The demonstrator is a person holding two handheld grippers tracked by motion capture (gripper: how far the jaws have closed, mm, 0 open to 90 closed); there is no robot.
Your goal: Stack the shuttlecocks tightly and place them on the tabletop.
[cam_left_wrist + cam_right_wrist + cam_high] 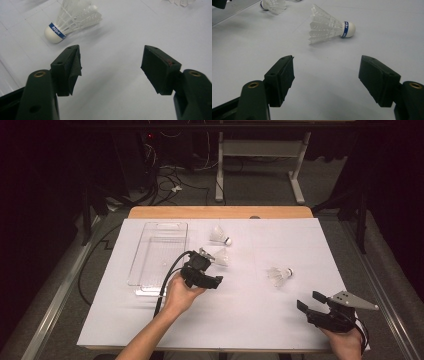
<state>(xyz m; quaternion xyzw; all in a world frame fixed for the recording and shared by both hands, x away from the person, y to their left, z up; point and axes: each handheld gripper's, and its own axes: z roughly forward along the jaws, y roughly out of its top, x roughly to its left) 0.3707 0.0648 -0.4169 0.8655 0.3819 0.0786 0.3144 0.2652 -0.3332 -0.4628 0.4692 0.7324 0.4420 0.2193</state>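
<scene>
Left gripper [216,281] sits near the middle of the white-covered table [250,320], jaws spread wide, nothing between them; in the left gripper view [111,67] its pads are well apart over bare white surface. Just past its left jaw in that view lies a white shuttlecock [72,21] on its side, cork toward the camera, with a blue band carrying white lettering, too blurred to read for sure. In the high view this middle shuttlecock [220,256] lies just beyond the left gripper, close to the clear plastic tray [145,270], which sits toward the table's left edge. Right gripper [310,301] is near the front right corner, jaws wide open and holding nothing, grey three-cornered plate on top. The right gripper view [327,77] shows another shuttlecock [329,26] ahead of the open jaws, on its side, cork pointing right, blue band with white letters, not legible. In the high view that one [279,275] lies right of centre, apart from the right gripper. A third shuttlecock [220,236] lies toward the far edge, near the tray's far right corner.
</scene>
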